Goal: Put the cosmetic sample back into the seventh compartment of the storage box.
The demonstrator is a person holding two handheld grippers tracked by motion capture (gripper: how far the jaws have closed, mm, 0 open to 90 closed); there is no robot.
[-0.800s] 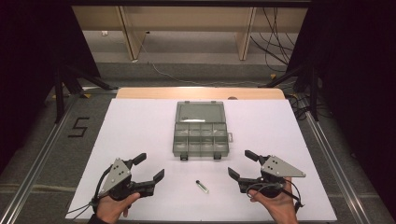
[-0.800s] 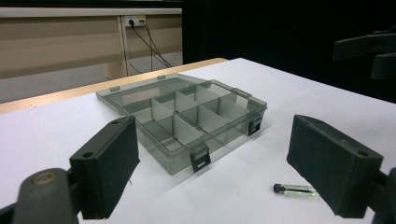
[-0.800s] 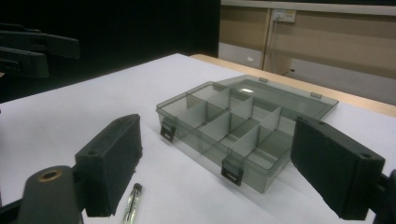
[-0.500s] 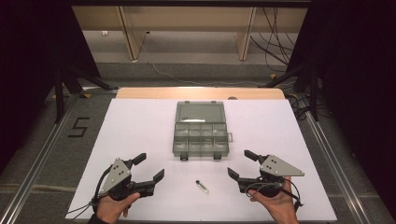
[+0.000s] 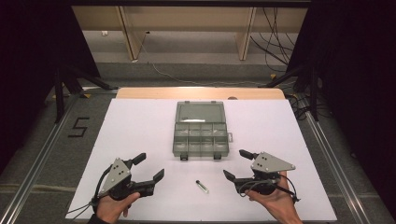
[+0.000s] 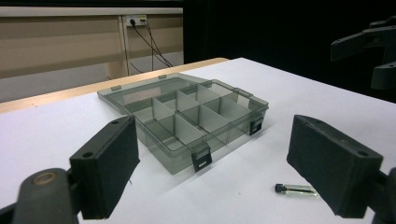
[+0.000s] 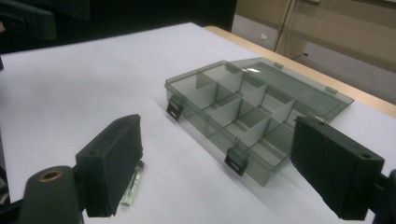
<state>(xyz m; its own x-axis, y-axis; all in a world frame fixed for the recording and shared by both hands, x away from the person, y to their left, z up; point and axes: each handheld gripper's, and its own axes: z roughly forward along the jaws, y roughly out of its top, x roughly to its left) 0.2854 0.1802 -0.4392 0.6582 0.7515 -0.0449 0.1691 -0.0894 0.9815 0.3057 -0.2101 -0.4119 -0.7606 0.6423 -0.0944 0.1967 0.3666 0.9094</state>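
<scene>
Two grippers idle at table's near edge, nothing held: left gripper [image 5: 148,167] jaws apart, right gripper [image 5: 237,164] jaws wide apart too. Small vial [image 5: 202,186] lies flat on white table [image 5: 130,126] between them, just in front of open organizer box [image 5: 201,137], compartments look empty. Step looks like pre-grasp; next move likely needs one gripper lowered over vial, jaws straddling it

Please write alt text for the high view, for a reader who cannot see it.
A person's left gripper and right gripper, both open, rest near a small vial on a white table. Beyond it sits an open grey compartment box, lid folded back.
</scene>
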